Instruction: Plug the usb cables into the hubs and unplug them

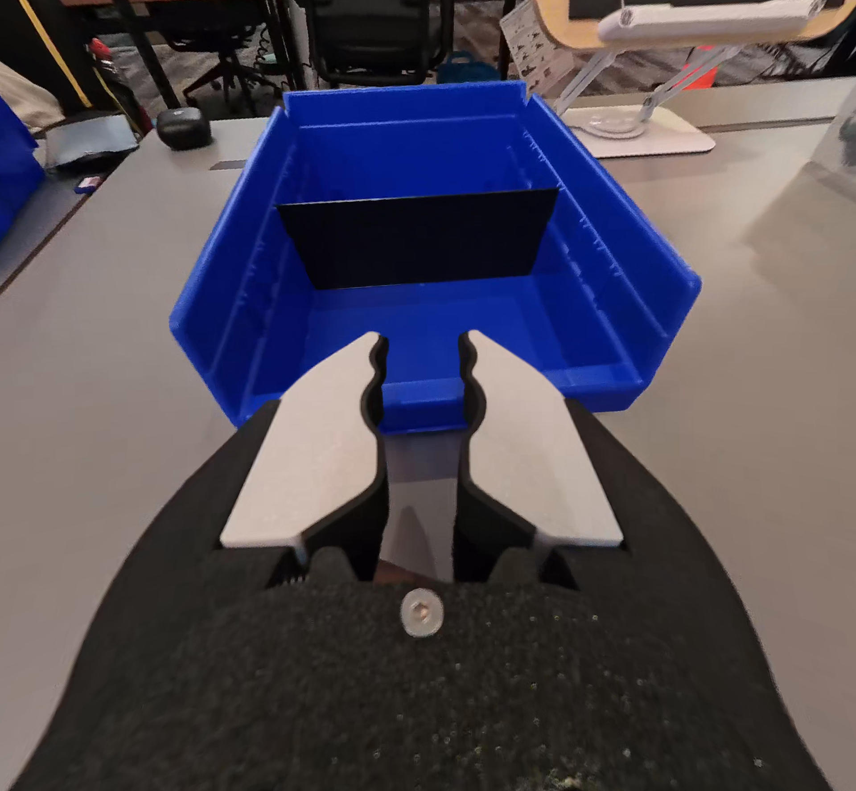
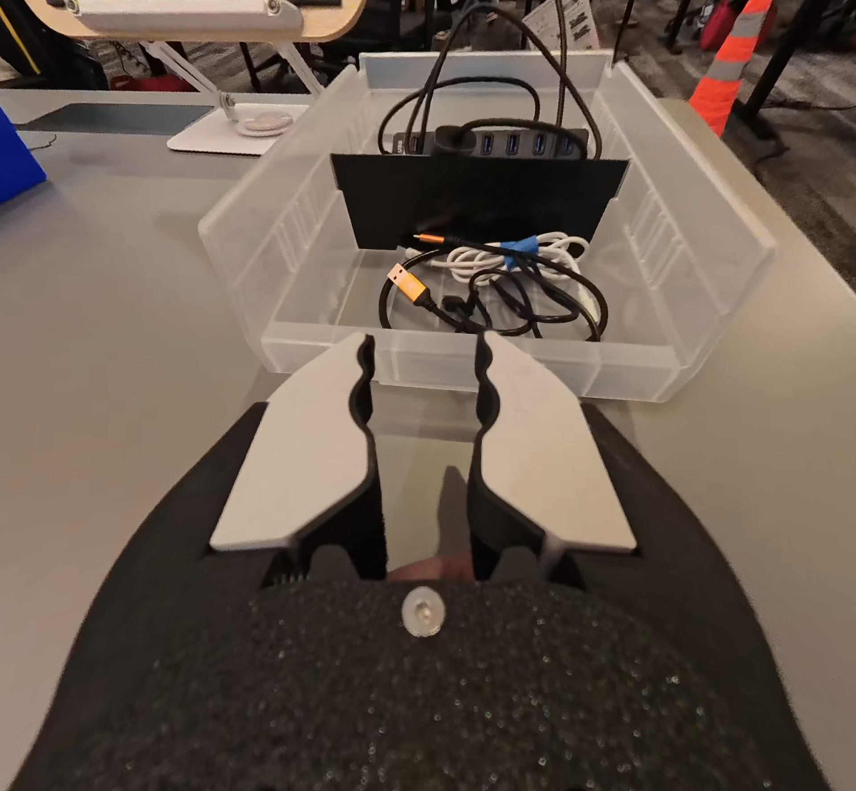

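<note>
A grey table [image 2: 116, 306] carries a blue bin [image 1: 222, 306] split by a black divider [image 1: 417, 241], both halves bare, and a clear bin [image 2: 695, 231] likewise divided; behind that divider stands a black hub [image 2: 509, 143] (blue ports facing forward, black leads looping off it); in front lie coiled black and white cables, one an orange-tipped USB cable [image 2: 410, 287]. The left gripper [image 1: 420, 338] hovers at the blue bin's near wall, jaws parted and holding nothing; the right gripper [image 2: 424, 340], spread wider, is empty before the clear bin.
</note>
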{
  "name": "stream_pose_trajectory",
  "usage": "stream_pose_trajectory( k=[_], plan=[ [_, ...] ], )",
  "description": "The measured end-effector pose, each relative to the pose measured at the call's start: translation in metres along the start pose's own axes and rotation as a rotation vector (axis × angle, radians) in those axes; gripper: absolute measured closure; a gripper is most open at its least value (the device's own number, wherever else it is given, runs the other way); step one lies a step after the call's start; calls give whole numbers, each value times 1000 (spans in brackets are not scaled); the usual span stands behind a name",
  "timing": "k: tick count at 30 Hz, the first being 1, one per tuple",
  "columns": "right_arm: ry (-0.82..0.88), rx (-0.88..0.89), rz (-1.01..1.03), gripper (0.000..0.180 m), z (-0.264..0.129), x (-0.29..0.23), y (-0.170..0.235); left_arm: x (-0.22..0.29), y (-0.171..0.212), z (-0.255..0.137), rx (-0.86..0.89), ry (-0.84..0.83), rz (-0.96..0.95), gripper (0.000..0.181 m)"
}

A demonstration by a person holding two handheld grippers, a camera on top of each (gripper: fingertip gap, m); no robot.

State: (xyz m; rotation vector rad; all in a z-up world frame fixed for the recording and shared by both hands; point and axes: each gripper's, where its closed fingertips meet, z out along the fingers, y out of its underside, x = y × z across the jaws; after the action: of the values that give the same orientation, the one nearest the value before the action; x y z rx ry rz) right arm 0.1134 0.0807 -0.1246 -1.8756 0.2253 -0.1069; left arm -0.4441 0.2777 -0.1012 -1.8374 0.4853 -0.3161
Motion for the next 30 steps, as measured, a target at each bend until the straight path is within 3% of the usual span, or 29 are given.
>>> stream_pose_trajectory(
  k=[4, 17, 30],
  plan=[
    [-8, -2, 23, 139, -2, 1, 1, 3, -1, 2, 9, 33, -74, 151],
    [31, 8, -5, 142, 7, 9, -4, 3, 8, 19, -42, 16, -18, 151],
    [46, -4, -4, 141, 14, 15, -5, -12, 16, 2, -45, -10, -53, 150]
  ],
)
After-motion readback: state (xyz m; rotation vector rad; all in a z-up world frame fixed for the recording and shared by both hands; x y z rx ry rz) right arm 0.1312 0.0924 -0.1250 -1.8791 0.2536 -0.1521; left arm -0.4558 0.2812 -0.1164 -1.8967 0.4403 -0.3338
